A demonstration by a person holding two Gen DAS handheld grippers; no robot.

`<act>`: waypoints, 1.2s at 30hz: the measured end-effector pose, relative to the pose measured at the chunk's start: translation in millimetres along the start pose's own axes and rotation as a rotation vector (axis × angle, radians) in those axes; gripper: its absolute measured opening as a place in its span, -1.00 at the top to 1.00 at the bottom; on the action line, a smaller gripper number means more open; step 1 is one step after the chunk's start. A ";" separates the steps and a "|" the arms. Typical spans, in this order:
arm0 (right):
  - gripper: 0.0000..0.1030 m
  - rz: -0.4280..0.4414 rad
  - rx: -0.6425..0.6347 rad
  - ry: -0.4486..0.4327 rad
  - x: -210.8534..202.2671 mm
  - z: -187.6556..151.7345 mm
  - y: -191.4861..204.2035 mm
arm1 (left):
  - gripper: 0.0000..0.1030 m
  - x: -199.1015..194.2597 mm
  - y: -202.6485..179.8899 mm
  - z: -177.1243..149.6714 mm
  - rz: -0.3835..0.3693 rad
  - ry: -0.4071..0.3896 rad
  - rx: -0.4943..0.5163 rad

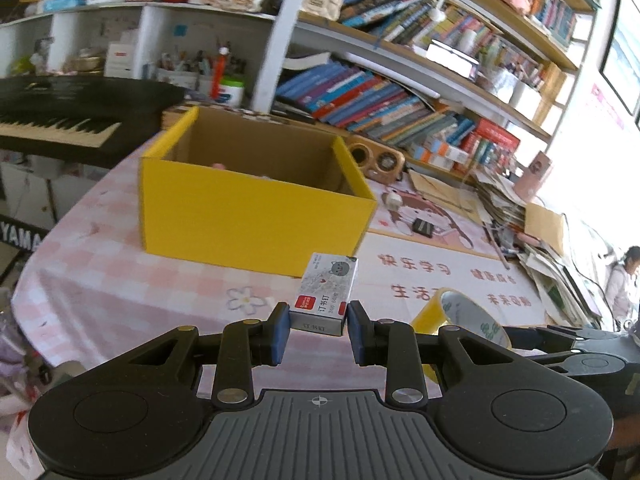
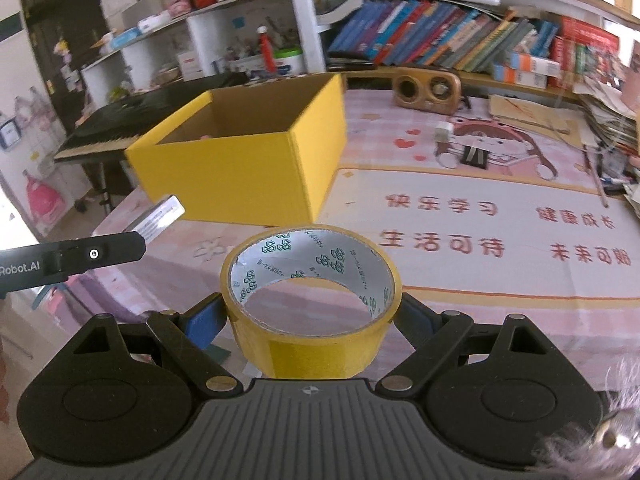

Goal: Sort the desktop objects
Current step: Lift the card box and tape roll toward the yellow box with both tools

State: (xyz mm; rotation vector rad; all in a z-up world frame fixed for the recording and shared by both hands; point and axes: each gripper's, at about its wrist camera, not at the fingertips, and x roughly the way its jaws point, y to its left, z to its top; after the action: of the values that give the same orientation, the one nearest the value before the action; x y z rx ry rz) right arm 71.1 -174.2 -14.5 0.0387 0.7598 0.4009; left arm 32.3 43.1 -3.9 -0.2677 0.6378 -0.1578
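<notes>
From the left wrist, the left gripper (image 1: 318, 330) has its jaws clenched on the near end of a small staple box (image 1: 326, 294), whose long axis runs straight out ahead, away from the camera. The staple box is carried above the pink checked surface (image 1: 120, 280), not resting on it. Dead ahead and a little to the left stands the open yellow box (image 1: 248, 216), its near wall facing the jaws and its top open. The roll of yellow tape (image 1: 460, 320) shows just to the right, beside the staple box.

From the right wrist, the right gripper (image 2: 312, 316) has its jaws spread wide and pressed against both sides of the tape roll (image 2: 312, 300), which stands with its hole opening upward and forward. It too is held clear of the surface. The yellow box (image 2: 240, 160) lies ahead and to the left of these jaws, with the left gripper's finger and the staple box (image 2: 160, 218) between it and the roll.

By my reading the left hand is nearer the box opening, so it would likely arrive first.
</notes>
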 end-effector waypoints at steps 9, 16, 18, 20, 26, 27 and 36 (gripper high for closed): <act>-0.73 0.070 -0.070 0.006 9.3 5.3 29.9 | 0.43 -21.1 22.7 -2.9 0.065 -0.040 -0.052; -0.73 0.100 -0.142 -0.028 9.5 17.2 45.5 | 0.43 -29.6 35.9 6.6 0.088 -0.090 -0.079; -0.73 0.104 -0.161 -0.043 9.6 24.0 47.4 | 0.43 -29.8 38.0 14.1 0.090 -0.110 -0.083; -0.73 0.107 -0.176 -0.062 10.0 32.2 48.8 | 0.43 -29.4 41.0 23.8 0.091 -0.134 -0.083; -0.73 0.123 -0.216 -0.150 13.7 72.4 50.3 | 0.43 -17.1 41.0 59.7 0.105 -0.212 -0.052; -0.73 0.129 -0.222 -0.164 15.1 79.3 50.7 | 0.43 -13.5 40.9 66.6 0.110 -0.223 -0.048; -0.73 0.183 -0.261 -0.213 48.9 134.4 48.8 | 0.43 33.2 45.4 107.5 0.160 -0.227 -0.021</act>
State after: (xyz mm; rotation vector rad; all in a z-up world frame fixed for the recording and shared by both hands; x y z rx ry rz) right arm 177.5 -96.5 59.6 -0.0933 0.4907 0.6572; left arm 126.6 100.2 46.8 -0.2496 0.4337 0.0326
